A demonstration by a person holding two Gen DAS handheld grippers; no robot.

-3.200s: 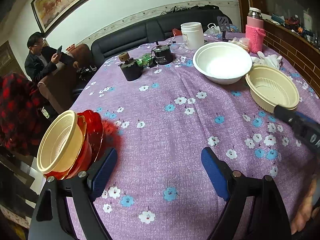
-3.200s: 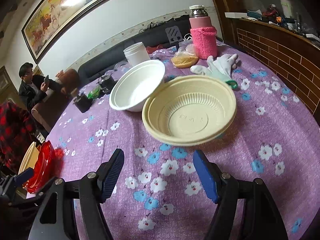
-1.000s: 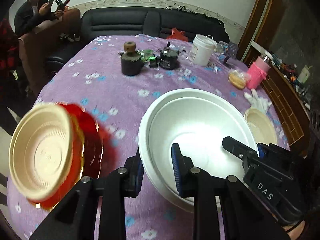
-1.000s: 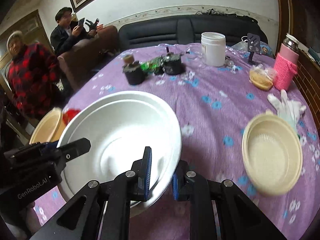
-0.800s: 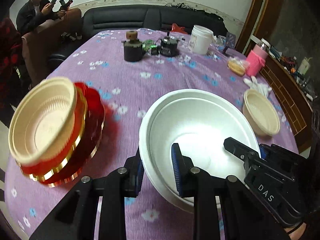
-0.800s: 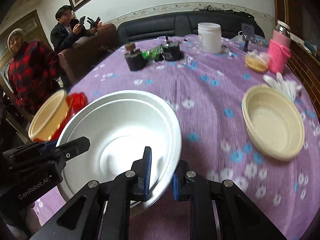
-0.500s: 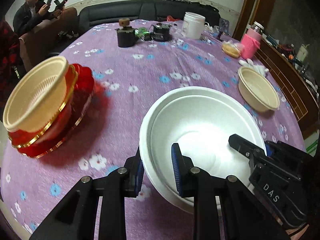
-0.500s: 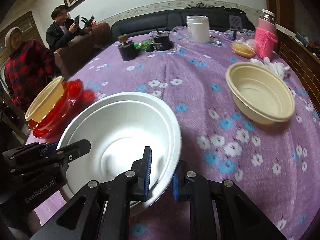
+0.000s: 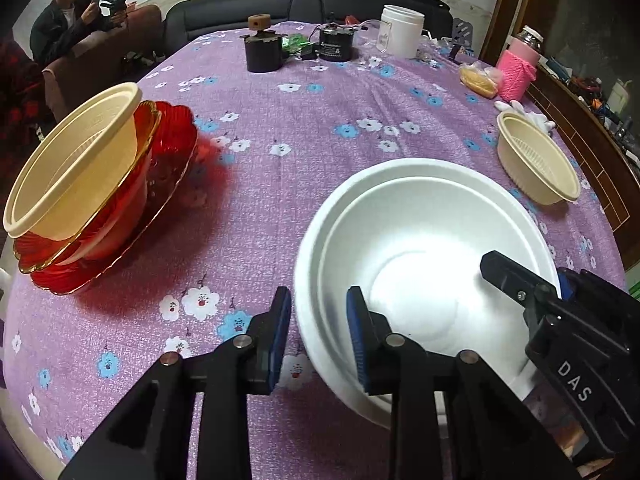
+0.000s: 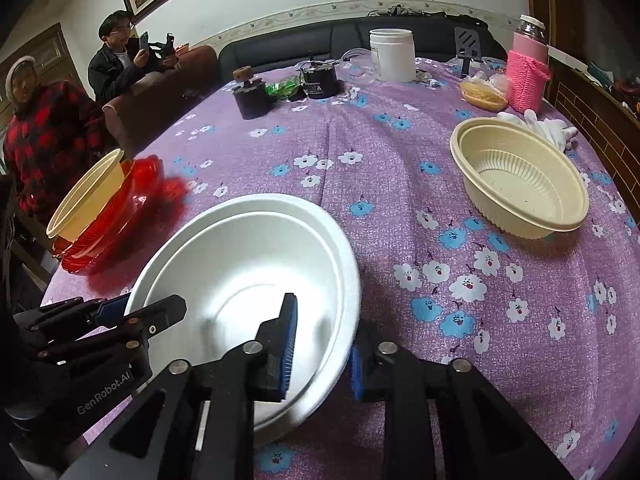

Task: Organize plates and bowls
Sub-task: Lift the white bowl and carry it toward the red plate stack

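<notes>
Now L gripper [image 9: 316, 334], R gripper [image 10: 322, 354] (both clamped), white bowl [image 9: 416, 256]

A large bowl [image 9: 420, 264] sits nearest on the worktop [image 9: 320, 152], its near rim between the jaws of the left gripper [image 9: 318, 332] and its right rim between those of the right gripper [image 10: 322, 354]. To its left, a smaller bowl [image 9: 72, 164] stands in a dish on a plate [image 9: 160, 184]. Far right lies another bowl [image 10: 520, 184], gloves [image 10: 548, 126] behind it. Along the far edge stand a jar [image 10: 392, 54], a flask [image 10: 528, 72] and two small pots.
</notes>
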